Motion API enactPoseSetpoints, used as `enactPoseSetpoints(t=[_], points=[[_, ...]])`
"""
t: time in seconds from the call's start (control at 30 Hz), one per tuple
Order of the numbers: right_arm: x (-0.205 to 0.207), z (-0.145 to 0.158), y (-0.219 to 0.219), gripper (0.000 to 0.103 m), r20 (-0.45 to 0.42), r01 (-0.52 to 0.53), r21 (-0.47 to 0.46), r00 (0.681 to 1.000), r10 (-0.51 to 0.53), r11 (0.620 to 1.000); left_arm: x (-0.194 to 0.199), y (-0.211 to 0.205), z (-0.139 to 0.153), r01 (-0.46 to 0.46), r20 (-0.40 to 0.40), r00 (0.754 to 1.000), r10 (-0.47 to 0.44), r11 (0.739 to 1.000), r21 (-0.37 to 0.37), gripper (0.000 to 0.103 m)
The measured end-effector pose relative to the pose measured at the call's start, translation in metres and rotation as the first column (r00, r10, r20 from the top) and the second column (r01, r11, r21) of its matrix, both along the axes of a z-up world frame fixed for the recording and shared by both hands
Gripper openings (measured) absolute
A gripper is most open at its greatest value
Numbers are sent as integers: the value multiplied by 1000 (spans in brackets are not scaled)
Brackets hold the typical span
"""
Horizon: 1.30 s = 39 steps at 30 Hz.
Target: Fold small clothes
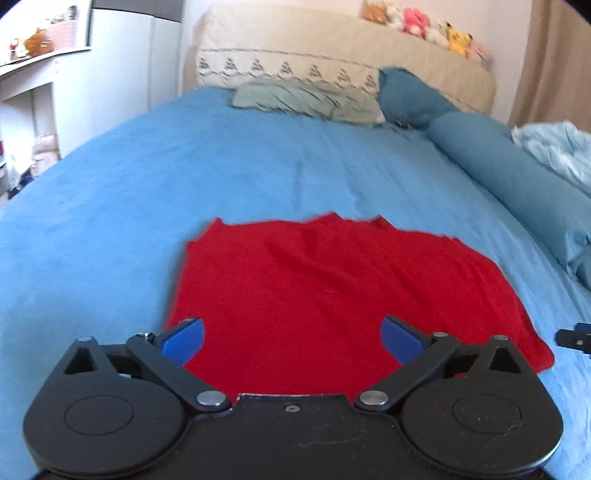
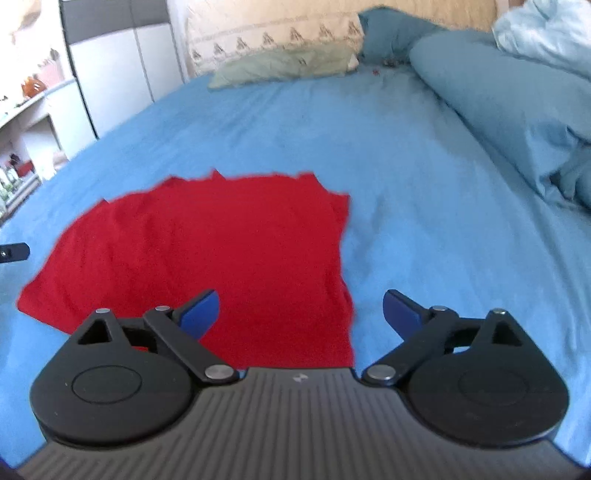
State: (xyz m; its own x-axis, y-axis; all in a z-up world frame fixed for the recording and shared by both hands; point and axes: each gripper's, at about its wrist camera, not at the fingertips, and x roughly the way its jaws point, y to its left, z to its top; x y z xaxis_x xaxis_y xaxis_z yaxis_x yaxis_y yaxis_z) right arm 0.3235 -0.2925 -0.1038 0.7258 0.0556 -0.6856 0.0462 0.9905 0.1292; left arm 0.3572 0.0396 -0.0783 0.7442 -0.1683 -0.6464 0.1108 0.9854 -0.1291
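Observation:
A small red garment lies flat on the blue bed sheet; it also shows in the right wrist view. My left gripper is open and empty, above the garment's near edge, both blue fingers over red cloth. My right gripper is open and empty, above the garment's near right corner: its left finger is over the cloth, its right finger over bare sheet. The right gripper's tip shows at the left view's right edge; the left gripper's tip at the right view's left edge.
Pillows and a teal bolster lie at the head and right side of the bed, with a rumpled light-blue duvet. Plush toys sit on the beige headboard. White shelves stand to the left.

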Motion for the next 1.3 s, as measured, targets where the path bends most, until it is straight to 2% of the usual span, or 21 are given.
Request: enactPoseSetpoints(t=[0.13, 0.27, 0.37, 0.43, 0.53, 0.6, 0.67, 0.7, 0.77, 0.83, 0.97, 1.03, 1.07, 1.13, 1.17, 1.3], points=[[14, -27, -10, 103, -43, 32, 50, 999, -30, 998, 10, -26, -10, 45, -47, 998, -45, 999, -8, 103], [31, -51, -14, 87, -94, 50, 82, 995, -42, 995, 24, -40, -23, 52, -91, 995, -51, 999, 15, 102], [33, -56, -15, 87, -57, 62, 91, 997, -57, 994, 33, -46, -33, 61, -126, 990, -58, 998, 24, 99], [34, -59, -15, 82, -43, 48, 99, 998, -44, 994, 38, -48, -39, 63, -142, 988, -56, 997, 46, 97], [35, -60, -17, 71, -28, 28, 120, 999, -25, 992, 48, -55, -48, 66, -164, 985, -56, 996, 53, 97], [34, -62, -20, 54, -18, 22, 139, 1000, -20, 990, 52, -62, -53, 66, -178, 983, -53, 995, 71, 97], [32, -62, -22, 47, -10, 34, 158, 999, -33, 987, 55, -67, -57, 64, -191, 981, -44, 993, 101, 97], [31, -62, -23, 37, -8, 42, 174, 999, -42, 984, 56, -69, -58, 64, -194, 980, -41, 992, 113, 97], [31, -62, -28, 26, -15, 64, 222, 998, -63, 973, 57, -72, -62, 71, -198, 979, -43, 988, 136, 98], [31, -59, -32, 23, -29, 94, 279, 996, -90, 956, 60, -72, -68, 81, -210, 977, -48, 985, 155, 100], [34, -38, -35, 22, -54, 169, 387, 986, -161, 907, 70, -73, -71, 78, -251, 967, -35, 984, 162, 103], [39, -13, -29, 22, -26, 165, 461, 985, -172, 872, 74, -72, -68, 78, -271, 962, -35, 985, 152, 103], [43, 0, -22, 22, -9, 148, 472, 987, -163, 869, 74, -69, -64, 77, -275, 961, -38, 988, 132, 101], [55, 33, 4, 21, 49, 69, 481, 993, -105, 874, 71, -56, -53, 66, -262, 964, -43, 995, 80, 94], [63, 49, 22, 21, 74, 22, 482, 995, -66, 876, 68, -46, -46, 56, -252, 967, -39, 997, 61, 94], [92, 87, 125, 21, 135, -185, 465, 981, 137, 866, 48, 6, -19, 7, -188, 982, 3, 998, 56, 94]])
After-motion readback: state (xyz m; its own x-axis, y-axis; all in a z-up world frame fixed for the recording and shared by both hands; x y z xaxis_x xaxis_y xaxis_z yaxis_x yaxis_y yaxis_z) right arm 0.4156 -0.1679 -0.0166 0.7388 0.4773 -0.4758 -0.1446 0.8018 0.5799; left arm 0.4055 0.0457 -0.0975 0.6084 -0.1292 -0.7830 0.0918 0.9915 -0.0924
